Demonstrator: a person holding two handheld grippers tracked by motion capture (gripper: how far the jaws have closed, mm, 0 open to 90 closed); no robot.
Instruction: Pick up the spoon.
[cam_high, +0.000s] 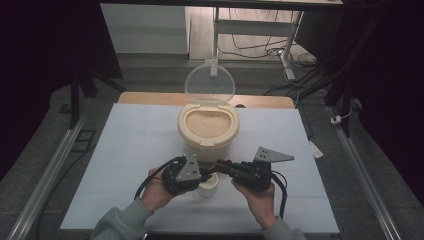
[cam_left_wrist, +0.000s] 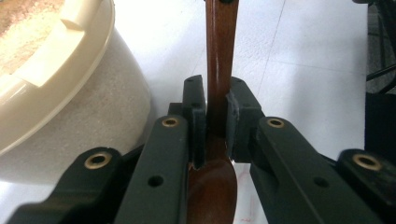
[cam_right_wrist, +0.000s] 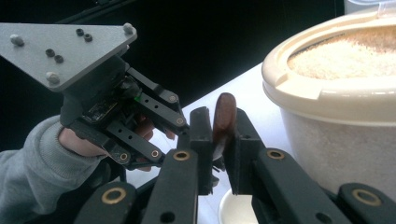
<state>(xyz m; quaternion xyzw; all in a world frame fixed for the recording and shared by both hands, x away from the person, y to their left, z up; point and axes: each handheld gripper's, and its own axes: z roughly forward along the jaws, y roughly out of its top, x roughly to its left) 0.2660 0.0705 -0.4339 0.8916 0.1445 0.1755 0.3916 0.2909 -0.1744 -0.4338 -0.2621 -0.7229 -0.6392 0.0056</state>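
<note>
Here both grippers clamp one wooden spoon: left gripper near the bowl, right gripper on the handle; release one before scooping rice at twelve o'clock.

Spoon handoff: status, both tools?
Left tool shut on wooden spoon near bowl. Right tool clamps handle end. Rice container open behind, white cup below.

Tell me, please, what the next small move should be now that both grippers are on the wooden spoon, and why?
Probably the left gripper should open. Both grippers look clamped on the wooden spoon: the left near its bowl, the right gripper at the handle's rounded end. The spoon hangs above the small white cup, beside the open rice container, so one gripper must let go before scooping.
</note>
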